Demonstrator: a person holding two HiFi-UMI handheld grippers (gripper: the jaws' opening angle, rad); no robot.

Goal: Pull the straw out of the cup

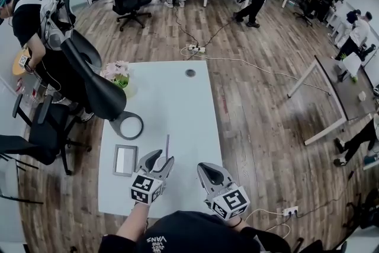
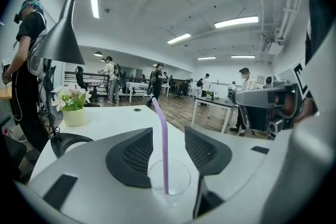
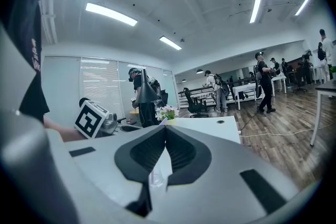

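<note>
Left gripper (image 2: 168,136): fingers (image 2: 137,157) wide apart, one on each side of the straw (image 2: 164,149), and neither pad touches it. A gap shows on both sides, so nothing is gripped. The straw is purple with a bent top leaning away to the left, and it stands upright in the clear cup (image 2: 169,178). The cup sits on the white worktop (image 2: 110,118), low between the fingers and just behind their tips; whether either finger touches the cup wall I cannot tell.

Right gripper (image 3: 165,127): fingers (image 3: 147,152) closed with tips meeting and nothing between them. It is held level and off to the right of the cup. The cup shows faintly through the gap under its closed tips.

In the head view both grippers are near the front edge of the worktop (image 1: 177,103), left gripper (image 1: 160,162) beside right gripper (image 1: 204,169), a little apart. The straw (image 1: 167,148) rises just ahead of the left fingers; the cup is too clear to make out there. A grey tray (image 1: 125,160) lies left of the left gripper, with a black desk lamp (image 1: 98,83) and a flower pot (image 1: 118,75) further back on the left.
</note>
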